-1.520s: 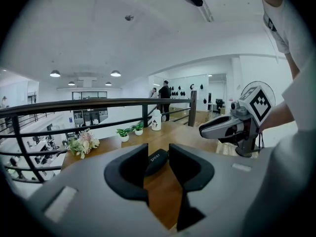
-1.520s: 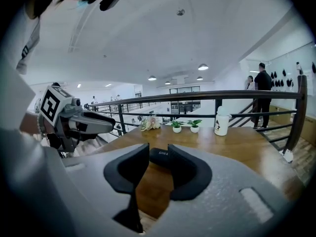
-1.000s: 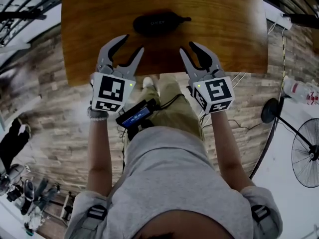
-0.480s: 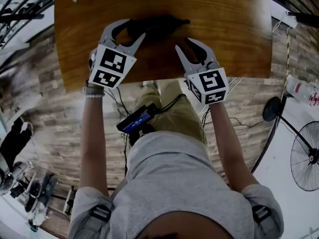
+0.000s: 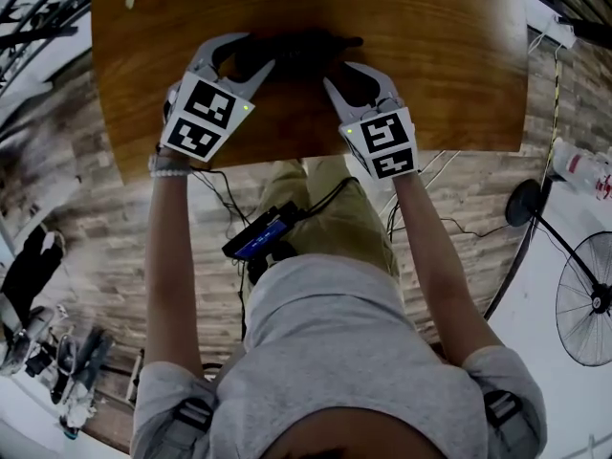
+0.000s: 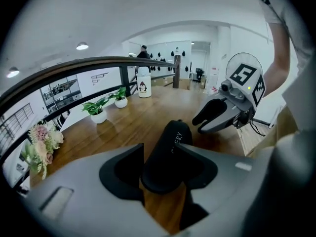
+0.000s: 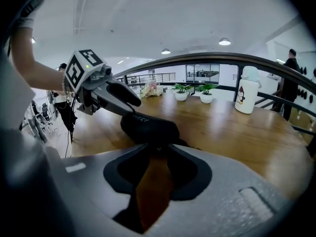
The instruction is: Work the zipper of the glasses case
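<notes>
Glasses case point(image 5: 296, 48) lies flat on the wooden table point(image 5: 440, 55), a long, dark, rounded pouch set crosswise to the person. Both tools point down at it from its near side.

The left gripper point(image 5: 251, 54) stands over the case's left end. In the left gripper view that end sits between the two jaws and fills most of the gap. The jaws are spread wide and have just been closing a little. A sliver of bare wood shows between the case and one jaw, so they do not clamp it.

The right gripper point(image 5: 341, 73) is at the case's right half, on the near side, with its jaws apart too but somewhat narrower. In the right gripper view only bare table wood shows between those jaws. The case lies just past their tips, and whether the tips touch it cannot be told.

A thin dark tab point(image 5: 352, 40) sticks out of the case's right end, just beyond the right gripper's farther fingertip.

Well beyond the case, in the right gripper view, two small potted plants point(image 7: 206, 95) and a white bottle point(image 7: 245, 95) stand on the same table.
</notes>
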